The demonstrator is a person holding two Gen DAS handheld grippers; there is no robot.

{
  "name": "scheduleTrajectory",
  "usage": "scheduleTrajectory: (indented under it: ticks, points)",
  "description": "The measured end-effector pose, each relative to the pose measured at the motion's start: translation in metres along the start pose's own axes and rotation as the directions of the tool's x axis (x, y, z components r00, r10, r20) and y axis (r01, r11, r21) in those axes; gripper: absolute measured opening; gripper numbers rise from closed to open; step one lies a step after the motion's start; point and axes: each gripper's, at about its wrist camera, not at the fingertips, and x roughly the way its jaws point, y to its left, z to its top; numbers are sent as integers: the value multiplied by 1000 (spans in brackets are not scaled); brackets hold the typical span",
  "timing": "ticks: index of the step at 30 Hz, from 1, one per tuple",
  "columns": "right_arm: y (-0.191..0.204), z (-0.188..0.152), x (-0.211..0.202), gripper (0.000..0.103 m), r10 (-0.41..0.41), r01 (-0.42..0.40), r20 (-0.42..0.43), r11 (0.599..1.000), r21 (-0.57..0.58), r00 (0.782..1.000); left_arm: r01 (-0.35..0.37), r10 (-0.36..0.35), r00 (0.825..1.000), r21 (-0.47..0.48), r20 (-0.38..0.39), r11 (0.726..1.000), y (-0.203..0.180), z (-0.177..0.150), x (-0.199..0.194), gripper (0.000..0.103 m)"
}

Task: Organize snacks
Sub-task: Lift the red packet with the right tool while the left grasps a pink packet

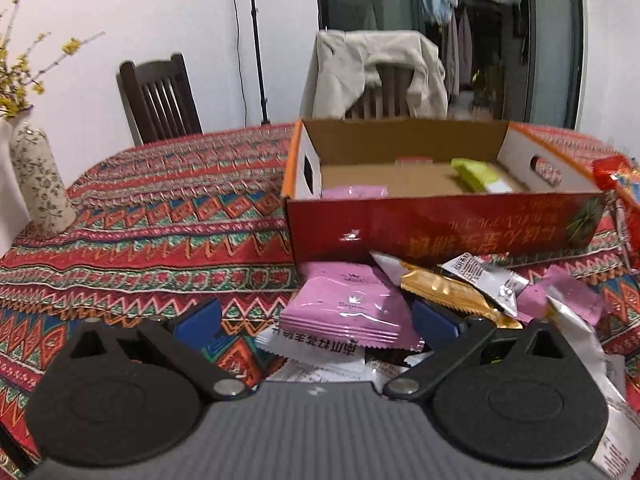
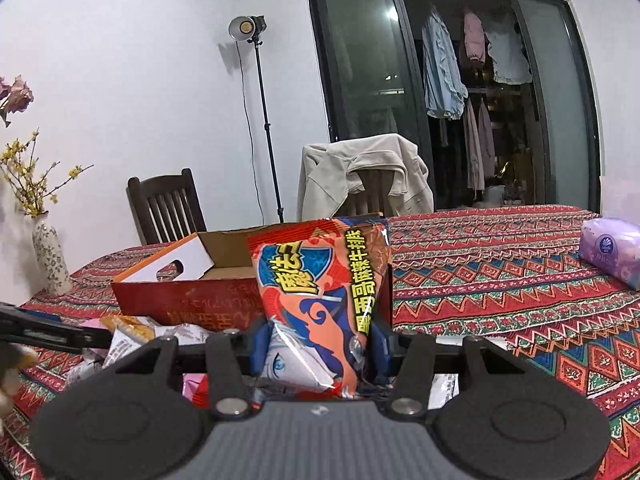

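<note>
Taking the cardboard box as the marker, the sorting looks only started. To its left the patterned tablecloth is bare but for a vase at the far edge. Inside the box lie a pink packet, a green packet and perhaps another pink one at the back, though it is blurred. Just in front of the box a heap of snacks waits. The left gripper hovers over that heap, jaws apart and holding nothing. To the right of it, the right gripper is clamped on a red chip bag, held upright before the box.
</note>
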Motion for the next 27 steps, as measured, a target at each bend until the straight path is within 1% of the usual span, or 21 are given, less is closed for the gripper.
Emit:
scheduleTrajectory:
  ticks: [5,12,14,15,16,19,24,27]
  points:
    - [-1,2,4,49,13,-13,-14,1000,3,1000,-21,21,1000,10,-6,1000,-7,8,14,103]
    - [-2,1,2,49,24,-24,-12,1000,4,1000,-19,18,998,-19,-56,1000,-10,14,29,103]
    - [-3,0,2,49,25,-24,-14,1000,5,1000,-24,23,998,-25,-60,999,-10,13,30,92]
    - [-3,0,2,49,25,-25,-14,1000,5,1000,-21,19,998,-29,-64,999,-9,13,30,79]
    - [-3,0,2,49,25,-25,-14,1000,5,1000,-3,1,998,-40,-67,999,-8,12,30,75]
    - [-3,0,3,49,26,-26,-16,1000,4,1000,-6,4,999,-56,-44,998,-4,11,23,73]
    - [-2,0,4,49,29,-29,-15,1000,1,999,0,2,1000,-80,22,997,5,8,2,72]
    - [0,0,3,49,38,-38,-10,999,-8,999,18,-12,998,-84,66,996,11,8,-13,62]
